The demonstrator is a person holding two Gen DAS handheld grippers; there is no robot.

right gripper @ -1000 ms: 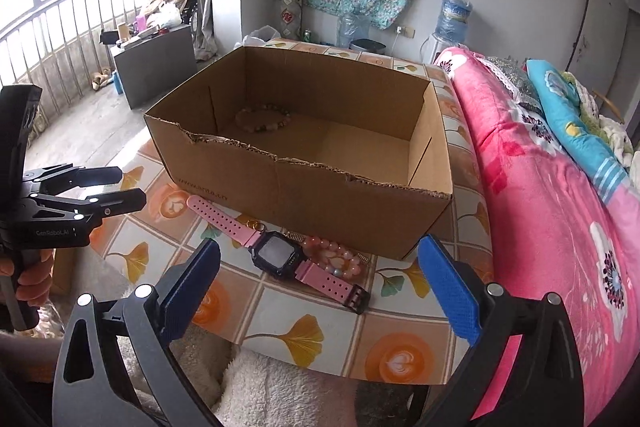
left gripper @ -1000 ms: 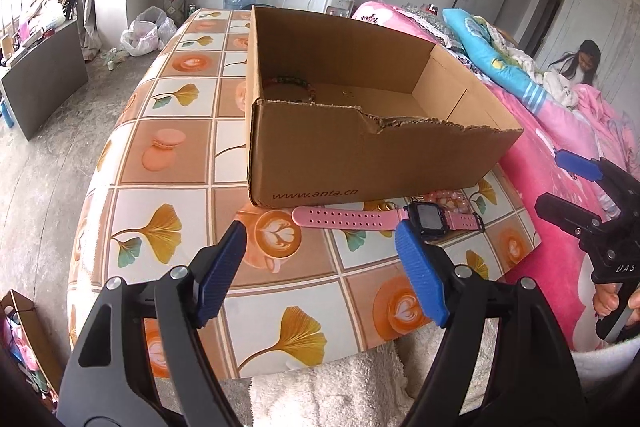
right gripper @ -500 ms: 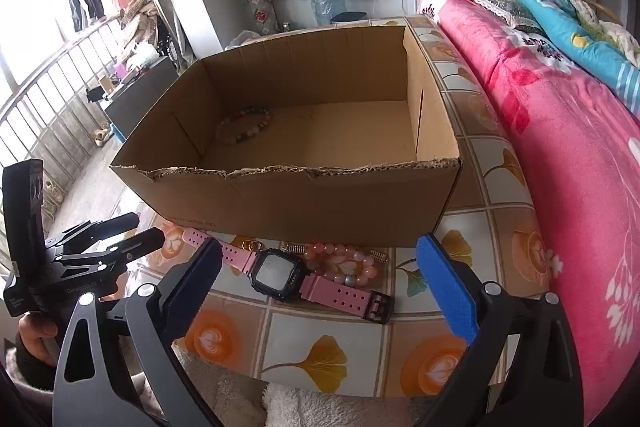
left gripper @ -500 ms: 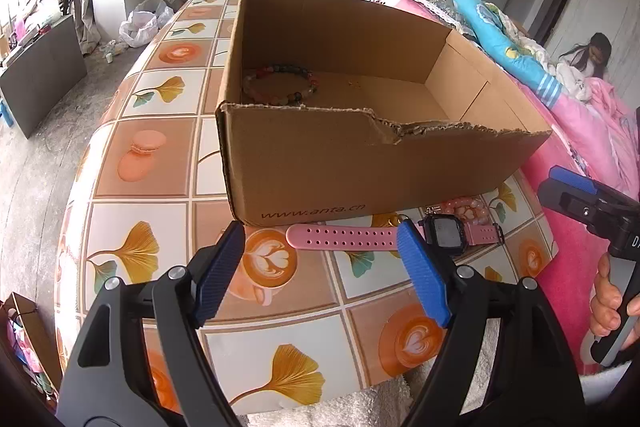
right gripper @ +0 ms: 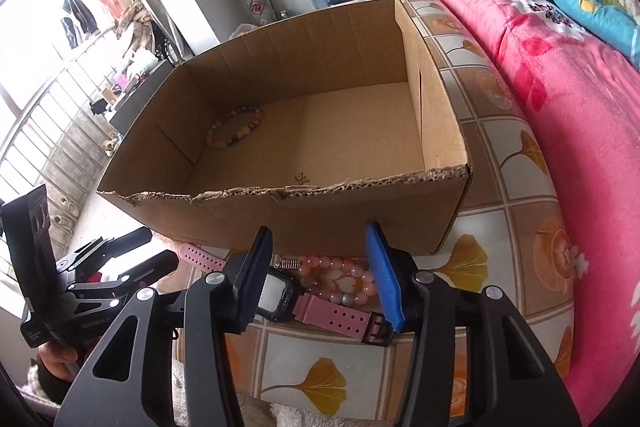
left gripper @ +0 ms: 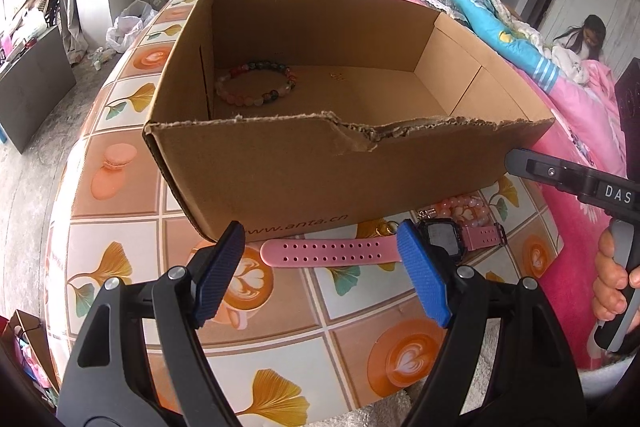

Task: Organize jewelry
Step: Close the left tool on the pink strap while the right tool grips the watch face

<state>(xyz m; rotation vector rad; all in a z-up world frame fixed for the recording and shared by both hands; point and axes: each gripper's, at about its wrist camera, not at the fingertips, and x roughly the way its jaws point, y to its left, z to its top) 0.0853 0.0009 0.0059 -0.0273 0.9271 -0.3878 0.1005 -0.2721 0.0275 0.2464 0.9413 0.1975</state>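
An open cardboard box stands on the tiled table. A multicolour bead bracelet lies inside at its far left, with small gold pieces on the floor. In front of the box lie a pink watch and a pink bead bracelet. My left gripper is open, just above the watch strap. My right gripper is open, lowered around the watch face and pink beads.
The table has an orange and white tile pattern; its front edge is close below the grippers. A pink bed runs along the right side. A white fluffy cloth lies below the table edge.
Both grippers have moved forward and down toward the watch. The right gripper's jaws have narrowed and now straddle the watch and pink beads. The left gripper's jaws are unchanged.
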